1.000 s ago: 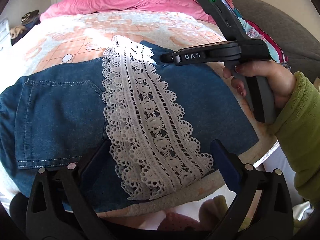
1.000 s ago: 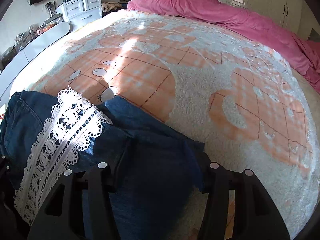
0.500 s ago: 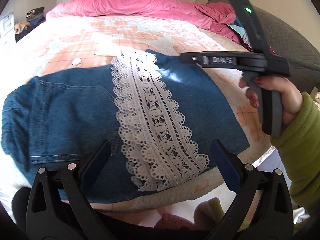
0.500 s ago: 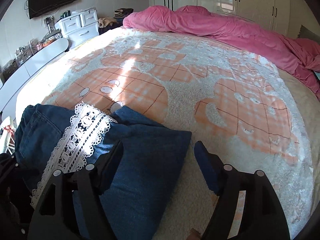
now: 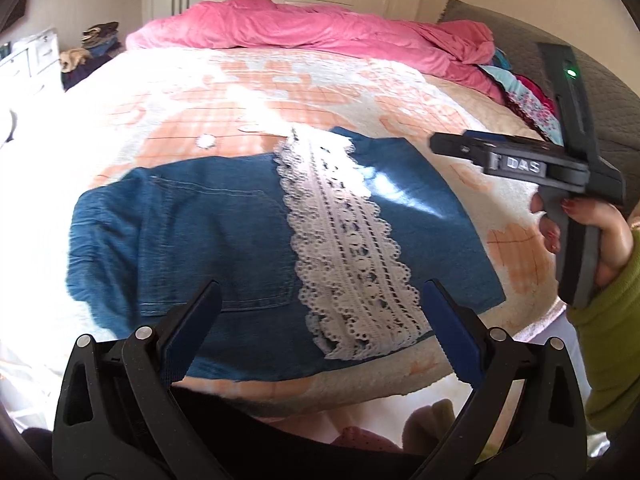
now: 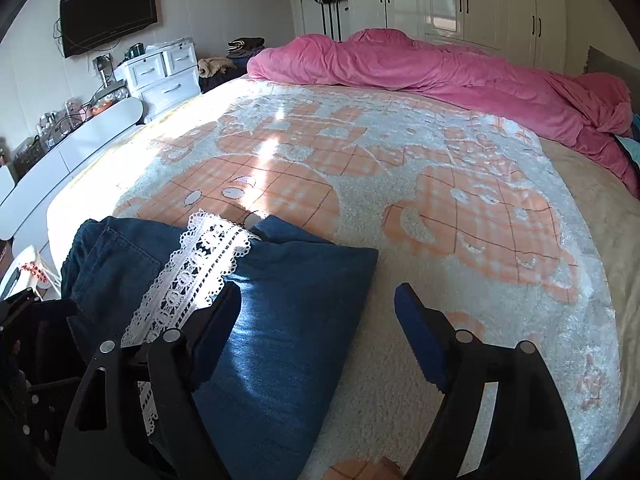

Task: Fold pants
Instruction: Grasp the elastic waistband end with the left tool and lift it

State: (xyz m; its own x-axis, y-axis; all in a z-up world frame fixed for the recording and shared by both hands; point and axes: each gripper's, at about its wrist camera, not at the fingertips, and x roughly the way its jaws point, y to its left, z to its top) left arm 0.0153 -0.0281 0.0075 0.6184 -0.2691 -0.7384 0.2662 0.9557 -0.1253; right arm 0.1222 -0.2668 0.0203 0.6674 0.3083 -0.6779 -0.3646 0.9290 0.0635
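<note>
Folded blue denim pants point(image 5: 224, 240) with a white lace strip point(image 5: 344, 240) lie flat on the bed's near edge. They also show in the right wrist view as pants point(image 6: 296, 320) crossed by the lace strip point(image 6: 192, 276). My left gripper point(image 5: 316, 320) hangs open above the pants, nothing between its blue pads. My right gripper point(image 6: 320, 328) is opening, raised over the pants' right edge, nothing between its pads. From the left wrist view the right gripper point(image 5: 472, 148) is seen side-on, held by a hand point(image 5: 592, 232) in a green sleeve.
The orange and white patterned blanket point(image 6: 400, 184) covers the bed. A pink duvet point(image 6: 440, 72) is bunched along the far side. A grey headboard point(image 5: 616, 92) and colourful clothes point(image 5: 520, 96) sit at right. White drawers point(image 6: 160, 76) and a wall television point(image 6: 108, 16) stand at left.
My right gripper's jaws widened and let go of the denim, which now lies flat. Both grippers rose and drew back from the pants.
</note>
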